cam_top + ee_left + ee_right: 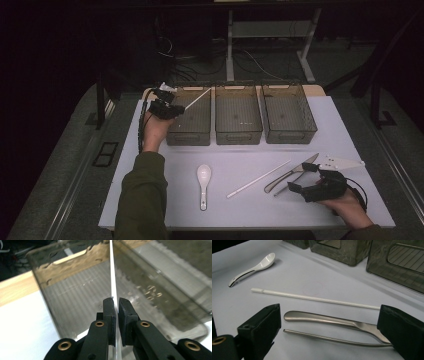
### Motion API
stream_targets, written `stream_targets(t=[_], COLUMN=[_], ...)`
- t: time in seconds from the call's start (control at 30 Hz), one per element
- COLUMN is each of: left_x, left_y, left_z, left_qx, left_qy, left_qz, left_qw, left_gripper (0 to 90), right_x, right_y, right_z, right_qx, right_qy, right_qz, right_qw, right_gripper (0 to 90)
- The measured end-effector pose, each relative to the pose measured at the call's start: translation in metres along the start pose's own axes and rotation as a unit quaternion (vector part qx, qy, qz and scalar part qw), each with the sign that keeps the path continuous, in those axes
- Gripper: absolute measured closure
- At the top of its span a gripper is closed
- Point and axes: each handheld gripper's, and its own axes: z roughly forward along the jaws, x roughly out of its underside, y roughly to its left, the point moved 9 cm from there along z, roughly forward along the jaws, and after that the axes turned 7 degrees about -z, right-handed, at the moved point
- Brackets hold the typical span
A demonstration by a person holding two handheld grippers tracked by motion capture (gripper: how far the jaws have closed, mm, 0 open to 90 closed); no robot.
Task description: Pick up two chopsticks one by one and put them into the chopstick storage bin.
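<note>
Over the left bin (pixel 189 117), left gripper (pixel 117 305) fingers clamp a white chopstick (pixel 112 277), likely needing release; right gripper (pixel 329 322) fingers spread at the knife (pixel 329 320)

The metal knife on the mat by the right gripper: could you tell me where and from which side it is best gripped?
Grip the knife around the middle of its handle, coming straight down from above with the right gripper, whose open jaws stand either side of it. It lies flat, so only its narrow width offers opposing faces. A thin metal chopstick lies close alongside; the near jaw probably needs to slip between them.
</note>
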Motion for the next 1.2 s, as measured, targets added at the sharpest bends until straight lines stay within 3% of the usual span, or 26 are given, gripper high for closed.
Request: stream_targets(t=[0.2, 0.37, 0.8, 0.97, 1.2], left_x=[0.007, 0.007, 0.016, 0.015, 0.006], left_y=[0.007, 0.004, 0.001, 0.002, -0.008], left_z=[0.009, 0.016, 0.030, 0.028, 0.019], left_qx=[-0.021, -0.029, -0.025, -0.024, 0.000], left_qy=[0.024, 0.032, 0.063, 0.057, 0.030], left_qz=[-0.005, -0.005, -0.003, -0.003, 0.007], left_qw=[0.9995, 0.9990, 0.9977, 0.9981, 0.9995], left_gripper=[83.8, 83.8, 82.8, 77.3, 69.6], right_x=[0.000, 0.000, 0.000, 0.000, 0.000], right_y=[0.000, 0.000, 0.000, 0.000, 0.000], right_z=[0.000, 0.000, -0.001, -0.001, -0.001], right_qx=[0.000, 0.000, -0.001, -0.001, -0.001], right_qy=[0.000, 0.000, 0.000, 0.000, 0.000], right_qz=[0.000, 0.000, 0.000, 0.000, 0.000], right_qw=[1.0000, 1.0000, 1.0000, 1.0000, 1.0000], right_gripper=[5.2, 5.2, 5.2, 5.2, 5.2])
